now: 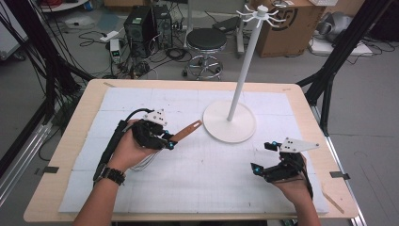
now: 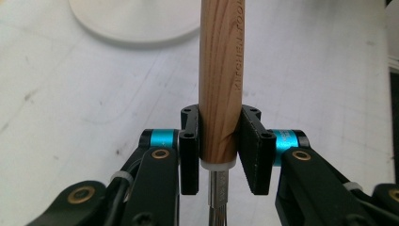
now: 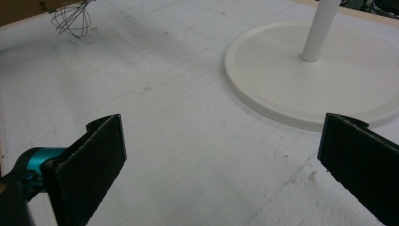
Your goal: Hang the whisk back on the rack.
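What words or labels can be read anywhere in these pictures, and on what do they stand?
"KITCHEN TOOL": engraved along the round wooden handle of the wire whisk, clamped in the left gripper; the text runs on past the top edge.
Black round print on the brown cardboard box behind the table: too blurred to read.
Black computer tower on the floor: a pale sticker, too small to read.

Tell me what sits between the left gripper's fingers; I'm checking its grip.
The left gripper is shut on a whisk's wooden handle, near its lower end, above a white collar and the wires. The wire loops are hidden below the frame here.
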